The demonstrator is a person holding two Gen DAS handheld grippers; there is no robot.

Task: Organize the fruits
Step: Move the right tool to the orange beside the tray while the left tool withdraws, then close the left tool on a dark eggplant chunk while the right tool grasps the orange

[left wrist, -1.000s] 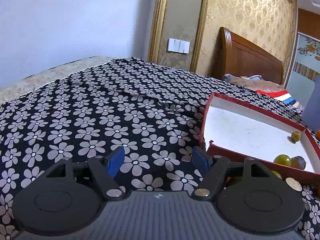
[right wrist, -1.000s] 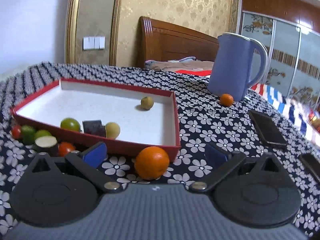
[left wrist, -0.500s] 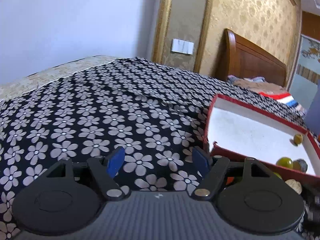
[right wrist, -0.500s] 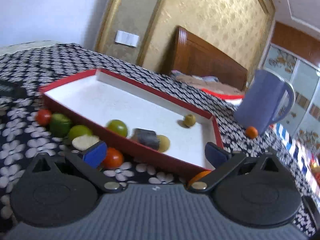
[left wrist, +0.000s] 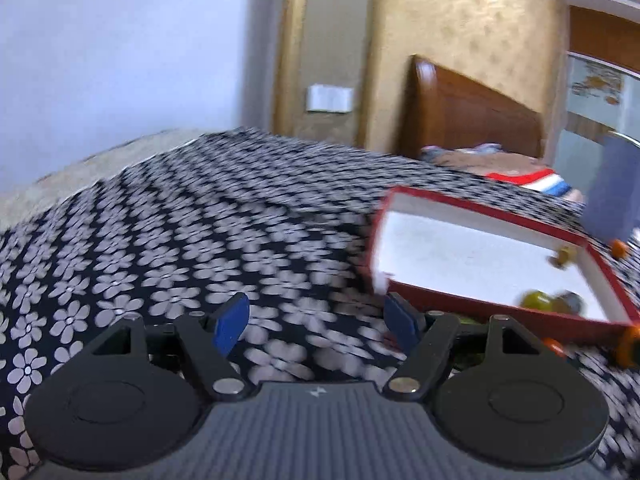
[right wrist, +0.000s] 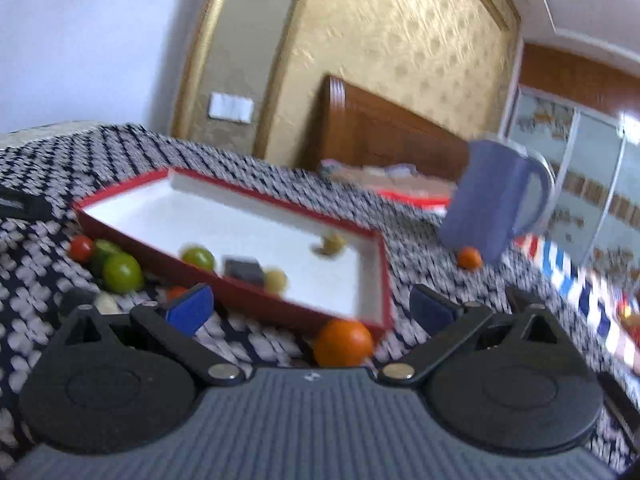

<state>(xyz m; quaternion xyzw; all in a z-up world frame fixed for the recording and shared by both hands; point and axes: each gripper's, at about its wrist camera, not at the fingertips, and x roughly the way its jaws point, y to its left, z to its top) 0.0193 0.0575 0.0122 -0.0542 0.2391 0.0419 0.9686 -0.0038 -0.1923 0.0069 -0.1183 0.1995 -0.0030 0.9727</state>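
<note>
Blur smears the left wrist view, yet the left gripper point(left wrist: 316, 322) reads clearly: blue pads spread wide, nothing between them, only the flowered cloth point(left wrist: 160, 248) ahead. The red tray point(left wrist: 500, 312) lies ahead and off to its right, with a few small fruits at its far corner.

Right wrist view: the right gripper point(right wrist: 310, 306) is also spread and empty. An orange point(right wrist: 344, 342) sits on the cloth touching the tray's near corner, straight ahead between the 2 pads and low in the gap. A green fruit point(right wrist: 122, 272) and a red tomato point(right wrist: 81, 249) lie outside the tray's left wall. A blue jug point(right wrist: 492, 204) stands beyond, a smaller orange at its foot.

Being round, the orange has no long axis to align with. I judge the right hand far nearer it.
</note>
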